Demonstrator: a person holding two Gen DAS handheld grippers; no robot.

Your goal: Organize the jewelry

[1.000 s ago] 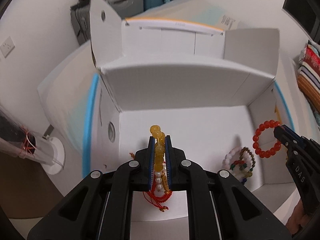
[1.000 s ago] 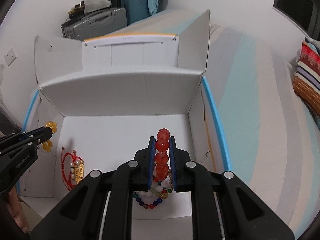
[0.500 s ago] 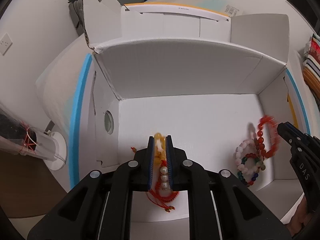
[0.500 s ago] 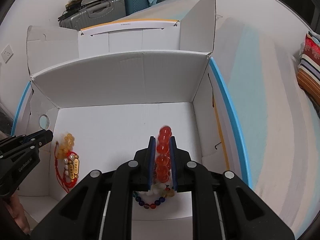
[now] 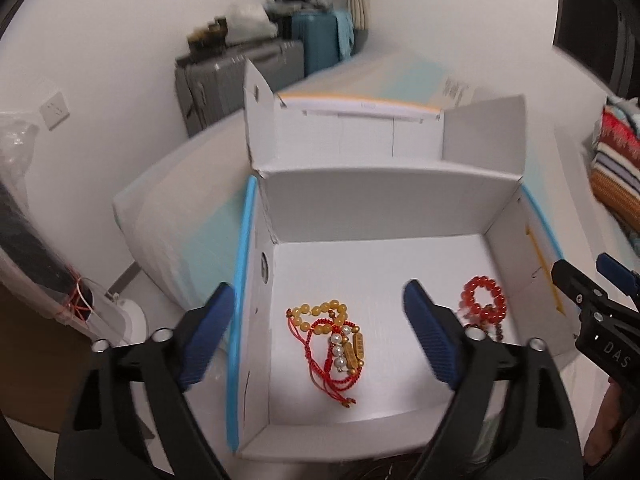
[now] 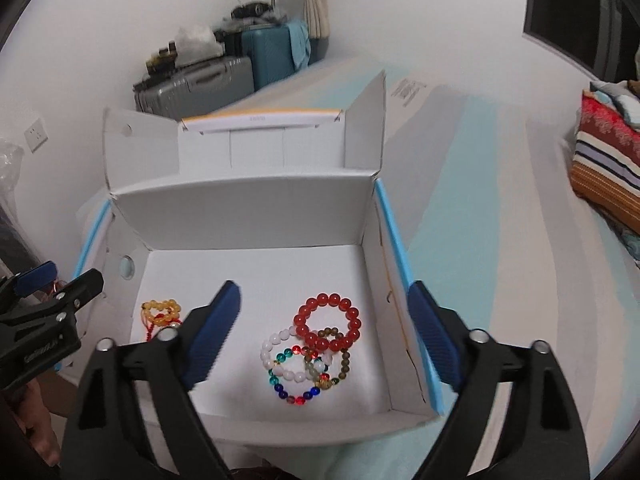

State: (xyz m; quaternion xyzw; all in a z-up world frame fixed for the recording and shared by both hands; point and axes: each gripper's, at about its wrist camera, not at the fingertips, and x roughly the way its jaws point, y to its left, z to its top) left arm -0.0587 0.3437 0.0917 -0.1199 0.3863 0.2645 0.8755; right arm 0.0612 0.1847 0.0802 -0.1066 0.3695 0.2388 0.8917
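Note:
A white cardboard box (image 5: 380,204) (image 6: 248,212) stands open on the bed. My left gripper (image 5: 318,287) hovers above its left part, jaws opening wide, nothing pressed between them. Below it on the floor lie a yellow bead bracelet (image 5: 320,312) and a red cord bracelet (image 5: 340,354) with pearls and gold bars. My right gripper (image 6: 325,286) hovers over the right part, jaws also opening, gripping nothing. Under it lie a red bead bracelet (image 6: 306,308) (image 5: 484,300), a white bead bracelet (image 6: 276,342), a multicolour one (image 6: 298,398) and a brown one (image 6: 345,360). Each gripper shows at the other view's edge (image 5: 580,266) (image 6: 72,276).
The box's lid flaps (image 6: 360,120) stand up at the back. The bed (image 6: 500,240) has pale teal and grey stripes. Folded striped textiles (image 6: 600,160) lie at the right. Suitcases (image 6: 224,76) stand by the far wall. A plastic-wrapped dark object (image 5: 36,256) stands at the left.
Both grippers have gone from shut on bracelets to wide open and pulled up and back. The yellow and red bracelets now lie on the box floor.

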